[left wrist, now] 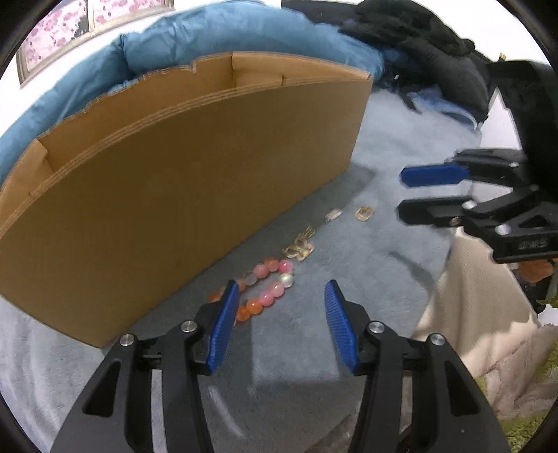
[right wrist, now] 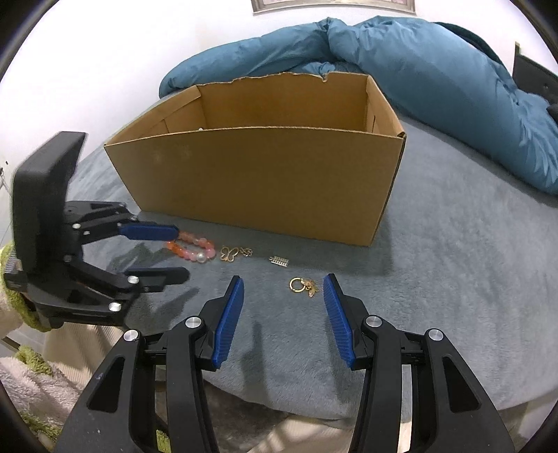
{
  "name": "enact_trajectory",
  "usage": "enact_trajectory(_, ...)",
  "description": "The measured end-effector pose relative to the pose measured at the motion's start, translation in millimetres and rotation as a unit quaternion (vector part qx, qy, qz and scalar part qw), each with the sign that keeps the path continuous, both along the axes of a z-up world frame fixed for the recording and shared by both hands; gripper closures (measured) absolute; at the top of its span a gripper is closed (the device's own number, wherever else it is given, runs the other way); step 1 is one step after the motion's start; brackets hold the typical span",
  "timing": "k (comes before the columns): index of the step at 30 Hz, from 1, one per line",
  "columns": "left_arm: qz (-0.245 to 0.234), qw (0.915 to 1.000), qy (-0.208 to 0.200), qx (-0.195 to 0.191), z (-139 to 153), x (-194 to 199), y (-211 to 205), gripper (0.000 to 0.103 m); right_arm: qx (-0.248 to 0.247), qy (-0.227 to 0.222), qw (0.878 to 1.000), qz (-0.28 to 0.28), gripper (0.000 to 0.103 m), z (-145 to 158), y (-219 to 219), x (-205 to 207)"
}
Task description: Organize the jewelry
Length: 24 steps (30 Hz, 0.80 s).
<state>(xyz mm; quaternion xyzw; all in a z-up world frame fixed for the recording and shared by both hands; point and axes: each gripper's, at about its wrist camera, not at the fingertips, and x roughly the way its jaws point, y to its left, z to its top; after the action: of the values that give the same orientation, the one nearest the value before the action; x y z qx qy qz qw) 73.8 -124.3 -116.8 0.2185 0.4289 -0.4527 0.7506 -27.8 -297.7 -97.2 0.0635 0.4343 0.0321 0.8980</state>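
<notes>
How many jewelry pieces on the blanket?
4: bead bracelet leftmost, gold butterfly piece beside it, small silver clip further right, gold ring charm nearest. More may be inside the box.

1. Wall (right wrist: 104, 69): plain white, evenly lit, behind the bed.
2. Framed picture (left wrist: 59, 31): hangs on that wall, pale frame, pink blossom pattern; only its lower edge shows in the right wrist view.
3. Bed cover (right wrist: 436, 261): grey-blue plush fabric, spread flat, faint shadows across it.
4. Duvet (right wrist: 418, 87): teal-blue, bunched in a long heap along the far side of the bed, against the wall.
5. Dark clothing (left wrist: 418, 31): black pile lying beside the duvet's end.
6. Beige ribbed fabric (left wrist: 481, 313): hangs at the bed's near edge.
7. Green shaggy textile (right wrist: 31, 362): low down, beside the beige fabric.
8. Light: bright, diffuse; source not visible.
</notes>
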Motion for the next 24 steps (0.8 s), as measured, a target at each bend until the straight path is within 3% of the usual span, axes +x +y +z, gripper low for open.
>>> enact_trajectory(3,0.002,0.9995,-0.013,0.028,-10,2,-3,0.078,0.002,0.000,1.000,-0.001,0.057,-1,-1,1)
enact_trajectory(8,-0.006,0.9986,-0.030,0.043,-10,1,0,0.094,0.003,-0.003,1.000,-0.001,0.057,-1,-1,0)
enact_trajectory(19,0.064,0.9950,-0.040,0.066,-1,15,48,0.093,0.001,-0.002,1.000,-0.001,0.057,-2,-4,-1)
enact_trajectory(24,0.080,0.9961,-0.029,0.024,15,14,56,0.074,-0.004,-0.002,1.000,0.002,0.057,-4,-5,0)
